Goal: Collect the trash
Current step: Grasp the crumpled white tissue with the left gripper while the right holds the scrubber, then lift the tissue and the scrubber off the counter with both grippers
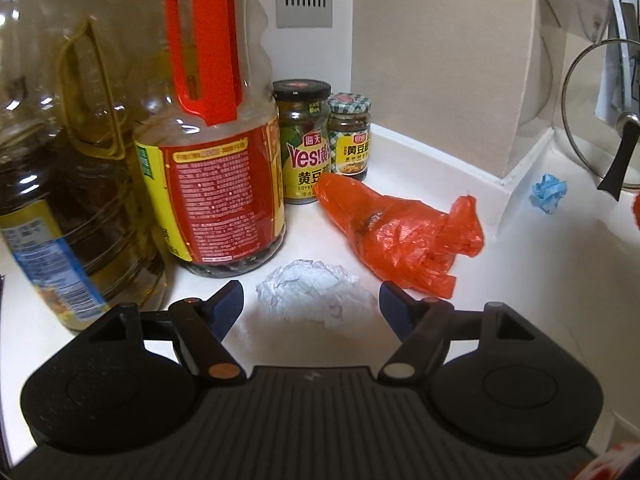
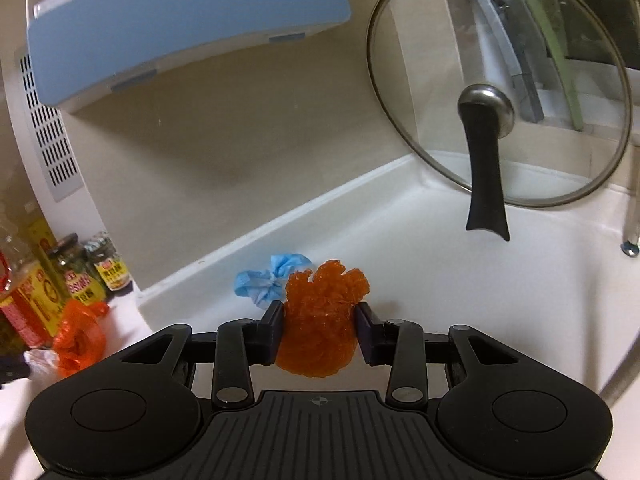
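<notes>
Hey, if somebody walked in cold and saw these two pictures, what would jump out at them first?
Probably the crumpled orange plastic wad clamped in the right gripper above the white countertop. Next, the left gripper held open around a crumpled white paper tissue, with an orange plastic bag lying just beyond it. A small blue crumpled scrap sits by the wall ledge, and a glass pot lid leans in the corner.

We find open white counter ahead and to the right of the left gripper. On its left, two oil bottles and two jars wall off the corner. A leaning glass lid blocks the far right corner; the range hood overhangs above.
</notes>
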Demonstrator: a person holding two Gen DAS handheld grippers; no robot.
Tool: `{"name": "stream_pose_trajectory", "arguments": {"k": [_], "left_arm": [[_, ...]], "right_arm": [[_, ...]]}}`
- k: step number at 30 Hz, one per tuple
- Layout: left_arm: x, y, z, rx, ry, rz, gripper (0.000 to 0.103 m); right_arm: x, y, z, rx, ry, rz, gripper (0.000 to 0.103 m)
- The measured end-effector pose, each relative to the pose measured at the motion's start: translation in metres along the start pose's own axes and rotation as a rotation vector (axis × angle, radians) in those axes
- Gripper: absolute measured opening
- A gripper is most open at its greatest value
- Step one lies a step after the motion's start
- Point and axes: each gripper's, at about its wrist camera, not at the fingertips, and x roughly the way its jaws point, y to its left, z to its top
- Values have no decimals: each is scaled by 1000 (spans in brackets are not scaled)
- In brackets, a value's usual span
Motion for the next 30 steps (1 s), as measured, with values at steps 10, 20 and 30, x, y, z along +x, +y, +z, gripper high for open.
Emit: {"name": "stream_pose_trajectory", "arguments": {"k": [10, 20, 30], "left_arm": [[32, 6, -2, -9, 43, -9, 53], [27, 0, -5, 36, 30, -20, 18], [-11, -2, -6, 43, -7, -9, 18]], "right_arm": [[-19, -1, -12, 50, 14, 11, 39], [-26, 1, -16, 59, 15, 21, 39], [-43, 4, -16, 42, -2, 61, 39]]}}
